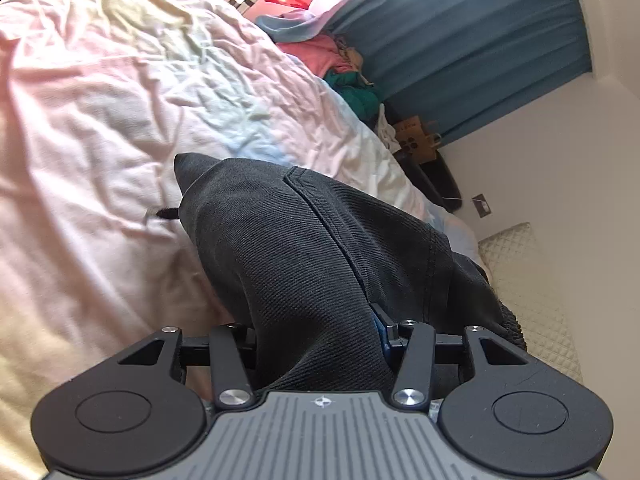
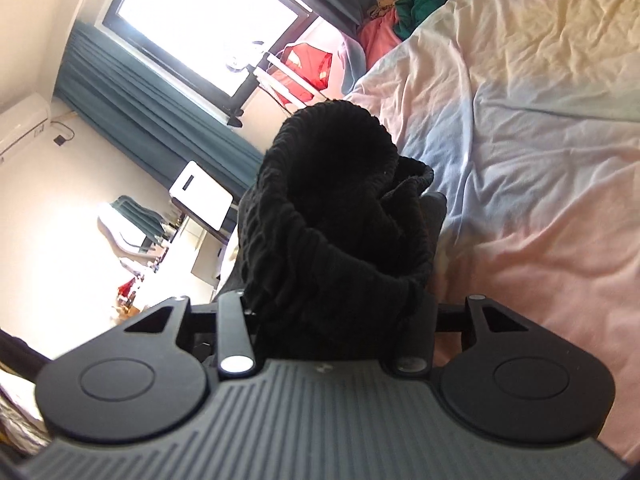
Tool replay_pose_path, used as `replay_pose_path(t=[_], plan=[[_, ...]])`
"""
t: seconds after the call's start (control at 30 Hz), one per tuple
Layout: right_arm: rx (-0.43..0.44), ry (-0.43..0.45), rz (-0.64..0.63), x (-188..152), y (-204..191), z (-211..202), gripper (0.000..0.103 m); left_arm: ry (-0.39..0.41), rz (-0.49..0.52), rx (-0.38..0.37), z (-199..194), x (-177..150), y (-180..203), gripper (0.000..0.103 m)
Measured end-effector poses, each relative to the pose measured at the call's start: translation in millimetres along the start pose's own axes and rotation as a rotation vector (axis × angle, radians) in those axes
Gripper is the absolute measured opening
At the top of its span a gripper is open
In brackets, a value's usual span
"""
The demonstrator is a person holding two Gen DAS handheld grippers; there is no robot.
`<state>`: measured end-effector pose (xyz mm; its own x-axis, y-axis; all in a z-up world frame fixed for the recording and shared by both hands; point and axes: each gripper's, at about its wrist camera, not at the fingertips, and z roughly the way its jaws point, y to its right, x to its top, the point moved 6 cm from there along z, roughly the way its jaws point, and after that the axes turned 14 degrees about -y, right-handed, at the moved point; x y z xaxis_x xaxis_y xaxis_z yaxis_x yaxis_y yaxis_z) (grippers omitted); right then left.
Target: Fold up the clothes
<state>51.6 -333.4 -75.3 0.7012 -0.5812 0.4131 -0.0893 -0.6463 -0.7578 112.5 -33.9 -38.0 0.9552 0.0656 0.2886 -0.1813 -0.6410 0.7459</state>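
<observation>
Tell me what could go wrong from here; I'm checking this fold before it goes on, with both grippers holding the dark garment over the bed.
1. The right gripper holds a thick bunch of the dark garment at its elastic waistband; a bunched grip may slip or fold unevenly.
2. Cloth drapes over the left gripper, hiding its fingers, so its hold is hard to judge.
3. The bedsheet is rumpled, so creases could carry over.

**Dark garment lifted off the bed**

The dark grey garment [image 1: 304,248] was a heavy, finely ribbed piece with a stitched seam running along it and a pocket-like opening near the top. It hung bunched and draped, its far corner trailing onto the pastel bedsheet [image 1: 120,120]. At its other end, the gathered elastic waistband [image 2: 336,184] stood up in a crumpled, rounded loop, almost black in shadow.
</observation>
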Motion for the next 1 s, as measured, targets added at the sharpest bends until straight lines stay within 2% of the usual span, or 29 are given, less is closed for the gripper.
replay_pose_path(t=[0.1, 0.2, 0.3, 0.4, 0.53, 0.6, 0.73, 0.9, 1.0], plan=[[0.015, 0.054, 0.048, 48.5, 20.6, -29.7, 0.05, -0.002, 0.047, -0.025, 30.0, 28.1, 53.1, 0.05], [0.04, 0.118, 0.104, 101.4, 46.7, -59.6, 0.05, 0.003, 0.101, -0.045, 79.5, 59.6, 108.3, 0.05], [0.063, 0.21, 0.16, 162.2, 85.8, -89.5, 0.05, -0.012, 0.136, -0.078, 150.3, 85.0, 158.5, 0.05], [0.027, 0.273, 0.184, 213.3, 127.4, -113.0, 0.05, -0.039, 0.161, -0.112, 230.3, 113.2, 205.0, 0.05], [-0.046, 0.337, 0.221, 265.7, 192.2, -136.4, 0.05, -0.098, 0.162, -0.142, 335.4, 130.5, 231.0, 0.05], [-0.079, 0.364, 0.252, 277.3, 225.3, -139.9, 0.05, -0.133, 0.161, -0.145, 378.7, 132.2, 232.4, 0.05], [-0.123, 0.377, 0.331, 267.8, 286.2, -130.3, 0.05, -0.218, 0.147, -0.114, 446.0, 125.4, 212.0, 0.05], [-0.133, 0.324, 0.41, 223.1, 341.8, -108.1, 0.05, -0.286, 0.251, -0.085, 471.1, 107.0, 183.2, 0.051], [-0.132, 0.34, 0.429, 189.8, 355.3, -98.9, 0.052, -0.264, 0.34, -0.068, 473.7, 91.5, 171.5, 0.053]])
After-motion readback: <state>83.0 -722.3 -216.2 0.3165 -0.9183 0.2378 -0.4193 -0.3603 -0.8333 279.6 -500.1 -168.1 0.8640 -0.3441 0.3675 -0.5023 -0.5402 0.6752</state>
